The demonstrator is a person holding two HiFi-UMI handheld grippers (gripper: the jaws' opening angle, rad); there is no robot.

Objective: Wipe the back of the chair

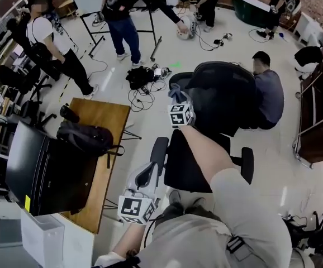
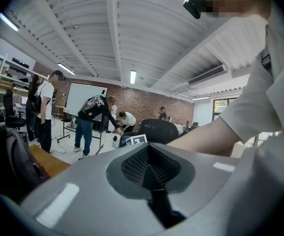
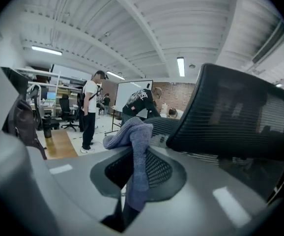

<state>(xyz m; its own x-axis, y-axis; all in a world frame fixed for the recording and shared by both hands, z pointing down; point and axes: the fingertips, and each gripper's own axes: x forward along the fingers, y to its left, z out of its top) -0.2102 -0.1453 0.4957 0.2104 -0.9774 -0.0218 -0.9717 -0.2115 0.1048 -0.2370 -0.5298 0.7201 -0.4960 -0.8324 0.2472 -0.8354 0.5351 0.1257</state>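
A black mesh office chair stands in the middle of the head view, its back (image 1: pixel 223 94) beyond its seat (image 1: pixel 189 163). My right gripper (image 1: pixel 176 95) is shut on a grey-blue cloth (image 1: pixel 175 92), held at the left edge of the chair back. In the right gripper view the cloth (image 3: pixel 133 146) hangs out of the jaws, with the chair back (image 3: pixel 240 112) close on the right. My left gripper (image 1: pixel 145 176) sits lower, beside the chair's left armrest (image 1: pixel 159 148). Its jaws are shut with nothing in them in the left gripper view (image 2: pixel 152 173), where the chair back (image 2: pixel 159 130) is far off.
A wooden table (image 1: pixel 108 116) at the left carries a black backpack (image 1: pixel 86 137), a dark bottle (image 1: pixel 69 113) and a black monitor (image 1: pixel 44 172). A person (image 1: pixel 267 91) sits on the floor just behind the chair. Cables (image 1: pixel 145 82) lie beyond it; a wooden rack (image 1: pixel 318 116) stands right.
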